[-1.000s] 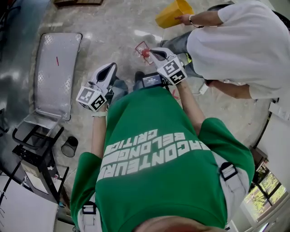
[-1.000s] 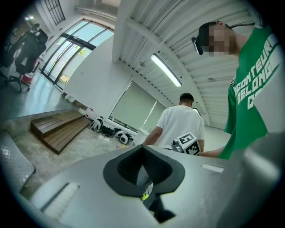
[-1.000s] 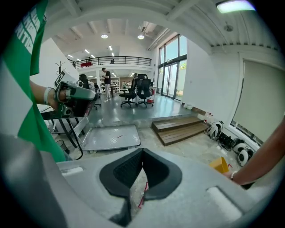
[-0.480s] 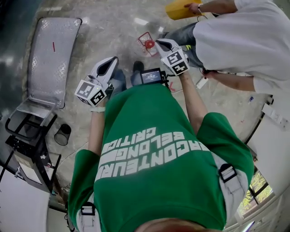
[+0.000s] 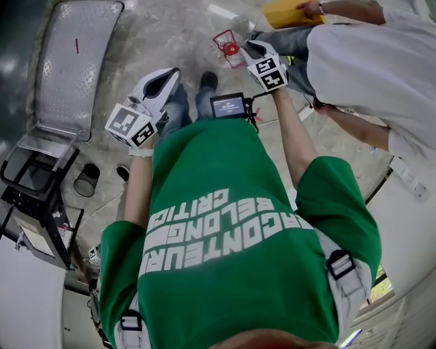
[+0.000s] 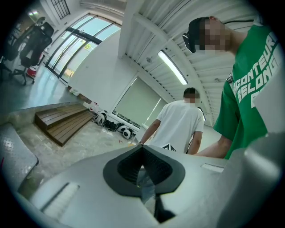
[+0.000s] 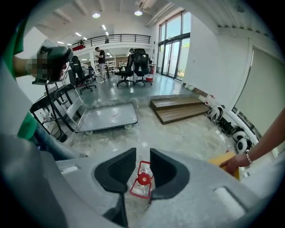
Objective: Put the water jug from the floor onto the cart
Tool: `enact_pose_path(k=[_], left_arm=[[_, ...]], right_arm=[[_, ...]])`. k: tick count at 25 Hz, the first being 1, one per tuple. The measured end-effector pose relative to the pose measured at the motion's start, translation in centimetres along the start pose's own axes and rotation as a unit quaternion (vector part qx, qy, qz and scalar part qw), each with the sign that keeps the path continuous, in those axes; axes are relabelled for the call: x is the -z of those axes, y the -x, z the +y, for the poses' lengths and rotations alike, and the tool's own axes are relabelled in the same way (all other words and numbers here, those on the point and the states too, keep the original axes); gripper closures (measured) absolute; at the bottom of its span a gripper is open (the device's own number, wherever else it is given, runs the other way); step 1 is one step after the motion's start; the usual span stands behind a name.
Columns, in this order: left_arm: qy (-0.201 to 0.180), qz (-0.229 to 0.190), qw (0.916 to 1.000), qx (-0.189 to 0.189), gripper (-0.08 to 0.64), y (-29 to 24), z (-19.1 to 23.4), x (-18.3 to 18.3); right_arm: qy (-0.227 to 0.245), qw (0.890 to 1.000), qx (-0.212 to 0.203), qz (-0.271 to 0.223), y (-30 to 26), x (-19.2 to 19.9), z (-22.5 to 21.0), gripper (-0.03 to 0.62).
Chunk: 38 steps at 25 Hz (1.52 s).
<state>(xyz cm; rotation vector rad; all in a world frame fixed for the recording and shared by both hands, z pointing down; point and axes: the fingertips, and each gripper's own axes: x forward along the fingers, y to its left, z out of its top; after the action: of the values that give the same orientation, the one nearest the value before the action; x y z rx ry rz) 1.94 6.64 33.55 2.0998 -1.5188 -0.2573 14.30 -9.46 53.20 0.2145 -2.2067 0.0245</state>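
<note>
The water jug (image 5: 230, 49) stands on the floor at the far centre, just beyond the wearer's shoes (image 5: 208, 80). The flatbed cart (image 5: 71, 68) lies well to its left, handle end nearest. At that near end stands a framed stand (image 5: 34, 204), with a small round can (image 5: 86, 180) on the floor to its right, between it and the wearer's legs. A second person (image 5: 368, 61) bends in at the right, just beside the jug, one hand on a bin (image 5: 286, 12) at the far right. Beyond the cart, a low wooden platform (image 7: 178, 108) lies to its right, office chairs (image 7: 136, 67) stand farther back, and wheeled gear (image 7: 227, 124) lines the right wall.
</note>
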Motion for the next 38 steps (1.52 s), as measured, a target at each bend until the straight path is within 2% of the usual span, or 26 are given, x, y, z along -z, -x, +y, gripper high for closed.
enact_pose_path(k=[7,11,18,22,25,29,38], left_arm=[[0.015,0.022,0.9996,-0.005,0.546,-1.6,0.4,2.3],[0.026,0.032,0.9991,0.001,0.546,-2.3,-0.1,4.3],[0.055,0.064,0.9964,0.0,0.546,-4.7,3.3,7.5],[0.075,0.069,0.9948,-0.001,0.546,-5.5,4.7,6.9],[0.093,0.079,0.9925,-0.006,0.546,-6.1,5.9,7.1],[0.111,0.101,0.9886,-0.003,0.546,-7.0,7.0,9.2],[0.121,0.154,0.9798,0.039,0.546,-10.9,7.0,13.0]], right_arm=[[-0.018,0.998,-0.028,0.045,-6.1,5.1,-0.5,0.432],[-0.02,0.997,-0.038,0.069,-8.4,7.9,-0.5,0.409],[-0.044,0.989,-0.062,0.129,-17.6,12.6,-0.4,0.329],[-0.053,0.983,-0.057,0.164,-20.6,13.6,-1.3,0.316],[-0.054,0.983,-0.057,0.166,-23.1,13.4,-1.7,0.31],[-0.05,0.985,-0.049,0.158,-26.8,14.3,-1.8,0.291],[-0.099,0.981,-0.012,0.164,-31.7,18.4,-2.4,0.264]])
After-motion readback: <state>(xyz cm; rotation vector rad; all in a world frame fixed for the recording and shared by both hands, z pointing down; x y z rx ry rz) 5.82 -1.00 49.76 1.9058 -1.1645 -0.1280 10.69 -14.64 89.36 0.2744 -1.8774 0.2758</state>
